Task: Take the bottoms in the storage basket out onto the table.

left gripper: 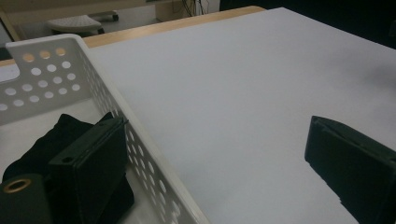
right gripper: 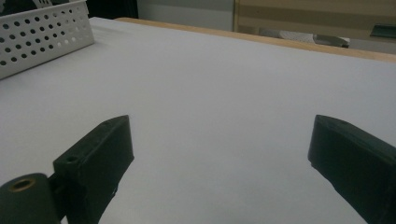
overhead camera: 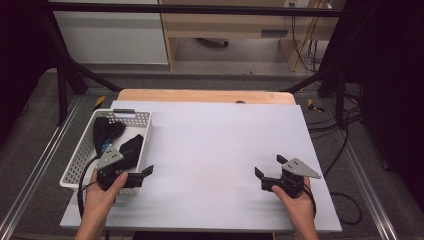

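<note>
The white perforated basket sits at the left edge of the tabletop, toward the near corner, and holds dark folded cloth, possibly more than one piece; I cannot separate them.

The left gripper hangs at the basket's right wall, jaws spread wide and empty. In the left gripper view one jaw stands inside the basket above the cloth and the other outside, over bare tabletop, so the jaws straddle the basket wall.

Risk: closing here would pinch the wall rather than the cloth, and could drag or tip the light basket off the near left corner. A shallow pinch on loose cloth may also slip or lift only one layer.

The right gripper rests near the right edge, well apart from the basket, jaws wide and empty. Its trailing cable hangs past the near edge and could snag.
</note>
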Tool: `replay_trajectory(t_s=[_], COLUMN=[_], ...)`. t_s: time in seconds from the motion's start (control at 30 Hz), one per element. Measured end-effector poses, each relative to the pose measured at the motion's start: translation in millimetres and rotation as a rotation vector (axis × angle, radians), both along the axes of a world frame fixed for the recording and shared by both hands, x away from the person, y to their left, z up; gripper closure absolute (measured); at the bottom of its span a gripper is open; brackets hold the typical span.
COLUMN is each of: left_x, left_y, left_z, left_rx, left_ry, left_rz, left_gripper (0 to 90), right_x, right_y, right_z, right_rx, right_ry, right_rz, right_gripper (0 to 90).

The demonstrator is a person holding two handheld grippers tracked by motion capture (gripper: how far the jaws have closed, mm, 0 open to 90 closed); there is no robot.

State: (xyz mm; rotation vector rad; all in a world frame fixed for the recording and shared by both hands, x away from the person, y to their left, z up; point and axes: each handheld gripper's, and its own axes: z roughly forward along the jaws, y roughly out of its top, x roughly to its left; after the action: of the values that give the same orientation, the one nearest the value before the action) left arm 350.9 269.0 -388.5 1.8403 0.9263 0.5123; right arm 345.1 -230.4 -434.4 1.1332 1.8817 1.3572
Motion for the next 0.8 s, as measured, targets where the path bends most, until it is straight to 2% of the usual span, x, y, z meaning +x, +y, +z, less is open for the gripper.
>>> replay_trajectory(t_s=[0.13,0.23,0.37,0.4,0.5,0.57,0.7,0.77,0.8], left_x=[-0.2,0.1,-0.9,-1.0,-2.6,-2.0,2.6,6.4,8.6], left_y=[-0.6,0.2,0.8,0.6,0.5,-0.2,-2.7,-4.5,-5.7], left_z=[0.2,0.9,4.4,6.6,16.1,23.3,38.0,43.5,46.3], left_rx=[0.005,-0.004,-0.004,0.003,0.043,0.057,0.082,0.087,0.104], left_ry=[-0.002,0.000,-0.012,-0.019,-0.083,-0.101,-0.078,-0.055,-0.048], left_rz=[0.004,0.009,0.025,0.032,0.086,0.105,0.154,0.152,0.149], left_gripper=[6.0,5.9,5.7,5.7,6.2,6.3,6.4,6.7,6.8], right_x=[0.1,0.4,0.7,0.9,0.7,1.6,2.5,1.2,0.9], right_y=[1.2,2.3,2.5,2.2,1.5,1.4,3.9,5.2,6.1], right_z=[-0.6,-2.3,-2.2,-1.8,-1.7,-1.7,1.5,1.7,1.1], right_rx=[-0.020,-0.036,-0.028,-0.031,-0.053,-0.070,-0.072,-0.078,-0.079], right_ry=[0.017,0.013,0.010,0.007,0.003,0.020,0.048,0.049,0.051], right_rz=[0.006,-0.002,-0.046,-0.053,-0.069,-0.069,-0.056,-0.054,-0.053], right_gripper=[7.1,7.0,6.6,6.6,8.2,8.3,8.1,8.5,8.6])
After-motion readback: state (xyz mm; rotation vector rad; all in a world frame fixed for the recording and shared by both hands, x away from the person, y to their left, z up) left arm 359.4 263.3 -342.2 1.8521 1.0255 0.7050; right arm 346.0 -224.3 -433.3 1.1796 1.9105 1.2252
